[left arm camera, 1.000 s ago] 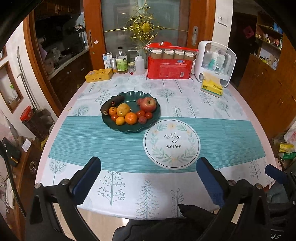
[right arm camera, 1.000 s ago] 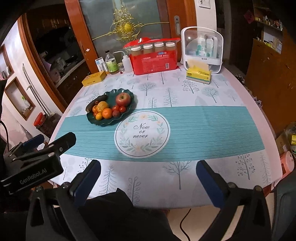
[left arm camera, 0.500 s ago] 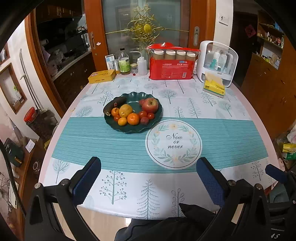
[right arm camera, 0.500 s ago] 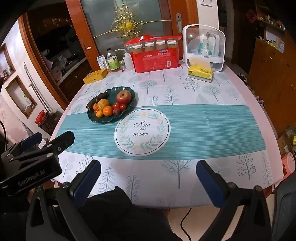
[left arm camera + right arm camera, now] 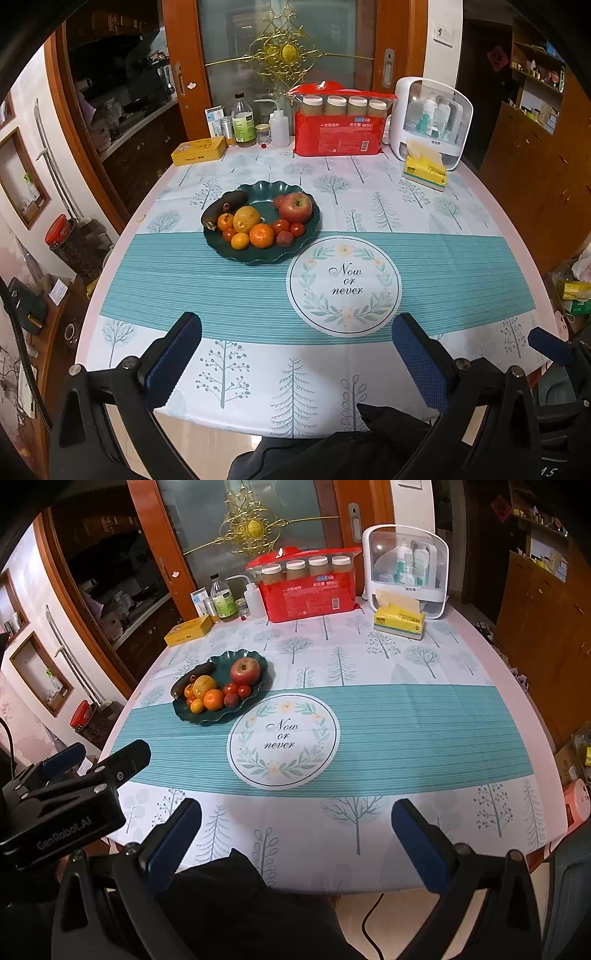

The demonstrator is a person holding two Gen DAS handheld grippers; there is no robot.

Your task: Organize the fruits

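While both grippers drifted slightly nearer over the last second, nothing on the surface (image 5: 461, 266) shifted. All the fruits (image 5: 258, 225) lay together on the dark green plate (image 5: 295, 251), an apple (image 5: 295, 206) at its far side, beside the round printed mat (image 5: 343, 286), which was bare. The left gripper (image 5: 295, 354) and right gripper (image 5: 295, 830) hung at the near edge, jaws spread wide and holding nothing. That small advance settled little: it suited fruits awaiting sorting or fruits already gathered.

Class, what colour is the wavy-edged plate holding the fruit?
Dark green plate; clearest in the left wrist view.
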